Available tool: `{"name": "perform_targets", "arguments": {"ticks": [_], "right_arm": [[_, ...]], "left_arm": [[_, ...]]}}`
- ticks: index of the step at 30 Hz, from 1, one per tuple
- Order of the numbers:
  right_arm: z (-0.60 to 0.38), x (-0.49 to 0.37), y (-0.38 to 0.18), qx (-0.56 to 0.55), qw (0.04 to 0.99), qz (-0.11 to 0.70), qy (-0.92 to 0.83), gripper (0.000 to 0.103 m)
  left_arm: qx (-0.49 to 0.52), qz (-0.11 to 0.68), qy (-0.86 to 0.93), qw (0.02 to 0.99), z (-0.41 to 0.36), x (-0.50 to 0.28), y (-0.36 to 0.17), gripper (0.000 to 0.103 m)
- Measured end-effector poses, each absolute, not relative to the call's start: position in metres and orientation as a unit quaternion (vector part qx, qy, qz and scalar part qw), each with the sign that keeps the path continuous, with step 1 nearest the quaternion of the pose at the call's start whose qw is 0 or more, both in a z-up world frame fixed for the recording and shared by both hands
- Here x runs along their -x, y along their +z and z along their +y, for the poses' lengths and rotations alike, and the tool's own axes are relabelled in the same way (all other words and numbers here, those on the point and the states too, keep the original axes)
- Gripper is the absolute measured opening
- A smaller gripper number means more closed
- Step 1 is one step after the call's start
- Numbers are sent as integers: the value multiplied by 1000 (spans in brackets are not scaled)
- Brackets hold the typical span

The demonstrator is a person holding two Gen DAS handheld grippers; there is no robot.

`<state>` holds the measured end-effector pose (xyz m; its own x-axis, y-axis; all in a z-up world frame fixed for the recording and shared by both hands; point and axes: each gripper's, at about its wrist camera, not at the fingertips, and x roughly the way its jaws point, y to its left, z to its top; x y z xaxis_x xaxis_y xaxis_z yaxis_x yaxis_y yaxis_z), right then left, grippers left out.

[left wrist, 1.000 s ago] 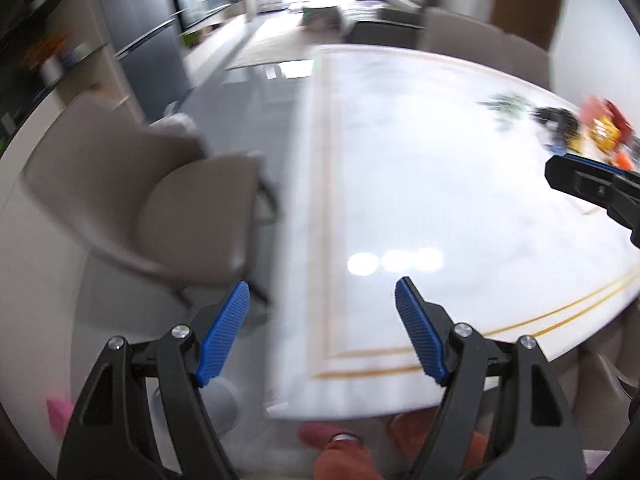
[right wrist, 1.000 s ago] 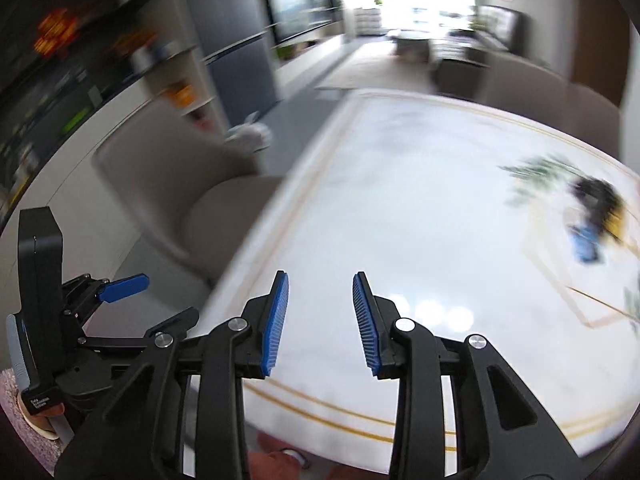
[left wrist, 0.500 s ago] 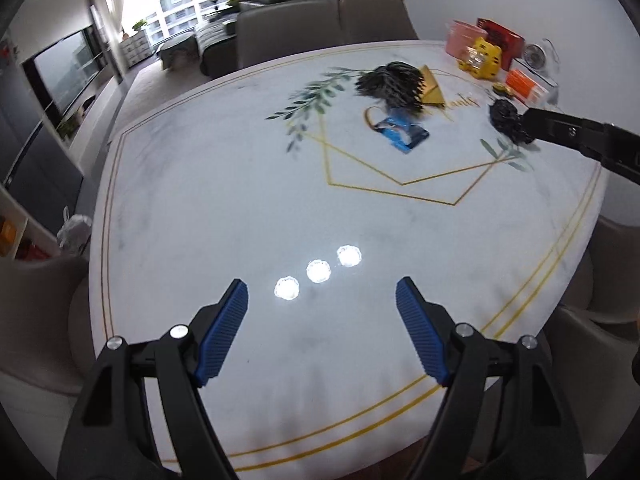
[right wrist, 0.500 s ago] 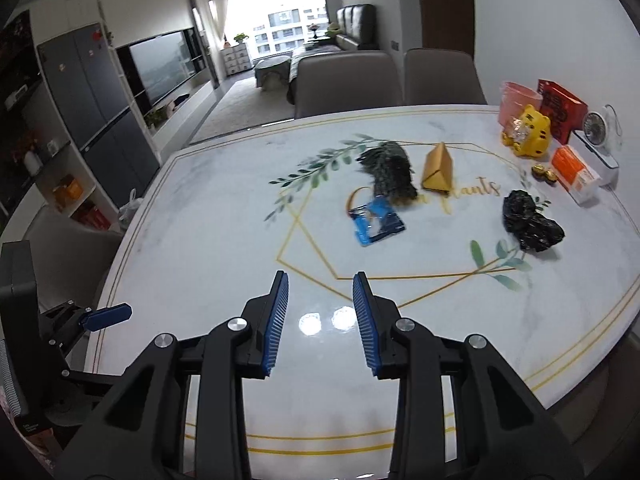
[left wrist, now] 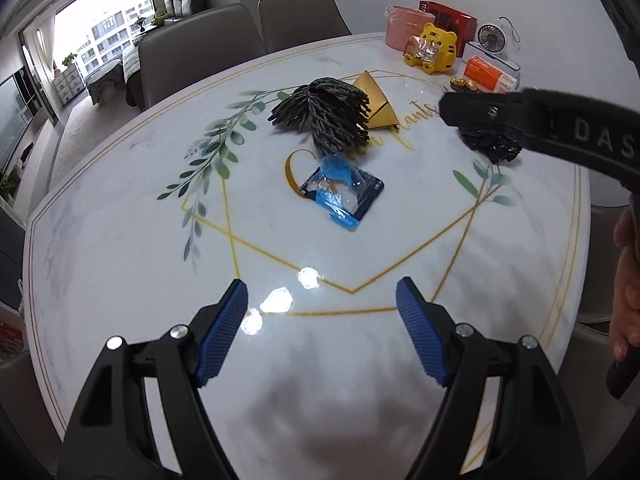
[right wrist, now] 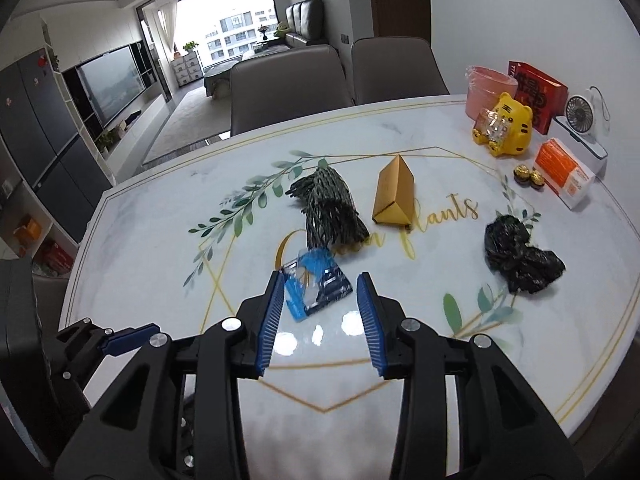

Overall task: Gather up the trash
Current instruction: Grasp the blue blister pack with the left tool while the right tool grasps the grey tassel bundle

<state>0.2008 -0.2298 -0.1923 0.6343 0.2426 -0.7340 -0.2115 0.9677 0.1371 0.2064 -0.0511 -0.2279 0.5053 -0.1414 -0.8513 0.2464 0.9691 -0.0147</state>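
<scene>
Four trash pieces lie on the glossy marble table [right wrist: 140, 240]. Right gripper [right wrist: 321, 322], jaws partly spread, just been widening, nothing between; crinkly blue plastic wrapper [right wrist: 316, 286] just ahead, long axis diagonal. Beyond: stringy dark bundle [right wrist: 330, 210], gold prism-shaped box [right wrist: 394, 194]; crumpled black bag [right wrist: 520, 256] right. Left gripper [left wrist: 322, 330] wide, empty.

Words you can read

Gold curly letters on the white tabletop [right wrist: 160, 240] spell "plants" [right wrist: 444, 214], just past the gold box [right wrist: 394, 192]. White letters "DAS" [left wrist: 602, 136] stand on the black arm of the right gripper [left wrist: 520, 114]; the word is cut off at the picture's edge. The red box [right wrist: 538, 94] and orange pack [right wrist: 564, 172] have print too small to read.
</scene>
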Motion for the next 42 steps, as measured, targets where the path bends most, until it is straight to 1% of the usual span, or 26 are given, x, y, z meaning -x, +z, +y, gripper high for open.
{"name": "perform_targets", "arguments": {"ticks": [2,4,6,8,12,20,22,23,24,25,27,29,30,31,32,33,34,35,36,37,38,42], "right_arm": [[-224,-227,-199,-9,902,410,135,39],[-217,-253,-207,7,900,410,147,44],[-214,-276,-215,16,897,412,162,51],[-211,-294,-224,25,891,416,178,53],[-208,-322,-242,50,878,428,206,55],[-211,-347,-263,52,862,445,237,55],[-214,-351,-264,46,862,446,238,53],[-216,-353,-265,45,861,446,239,49],[-217,-354,-265,44,859,448,242,42],[-218,-356,-265,44,858,450,245,37],[-220,-357,-266,45,855,453,249,17],[-222,-357,-268,47,852,457,253,10],[-222,-357,-269,49,851,458,254,8],[-222,-356,-269,50,850,458,255,8],[-223,-355,-270,51,850,458,256,7],[-223,-354,-269,50,850,457,257,7],[-223,-353,-268,49,851,457,255,7],[-224,-351,-267,47,852,454,255,6],[-224,-350,-265,44,854,453,254,6],[-224,-350,-263,41,855,451,253,6],[-224,-348,-260,39,857,448,251,6],[-223,-341,-249,33,862,441,247,6]], "left_arm": [[-50,483,-109,867,-53,-223,-234,77],[-56,480,-103,870,-57,-237,-242,77],[-59,478,-96,871,-61,-251,-250,77],[-53,481,-94,870,-65,-264,-257,77],[-45,486,-92,868,-75,-283,-273,77],[-35,490,-91,866,-92,-305,-291,77],[-22,492,-91,866,-94,-311,-293,77],[-18,492,-90,865,-95,-314,-295,77],[-16,493,-89,865,-96,-316,-296,77],[-16,494,-88,865,-97,-318,-298,77],[-18,499,-84,862,-99,-322,-303,77],[-12,500,-85,862,-100,-323,-308,77],[-8,499,-84,862,-100,-323,-309,77],[-7,496,-84,864,-100,-322,-309,75],[-8,494,-83,865,-100,-321,-309,70],[-11,492,-81,867,-100,-320,-308,61],[-11,492,-83,867,-99,-319,-308,57],[-7,492,-87,866,-98,-318,-306,46],[-6,493,-87,866,-97,-317,-304,37],[-4,495,-88,864,-95,-317,-303,33],[-3,495,-89,864,-93,-316,-303,32],[-7,488,-85,869,-82,-309,-297,29]]}}
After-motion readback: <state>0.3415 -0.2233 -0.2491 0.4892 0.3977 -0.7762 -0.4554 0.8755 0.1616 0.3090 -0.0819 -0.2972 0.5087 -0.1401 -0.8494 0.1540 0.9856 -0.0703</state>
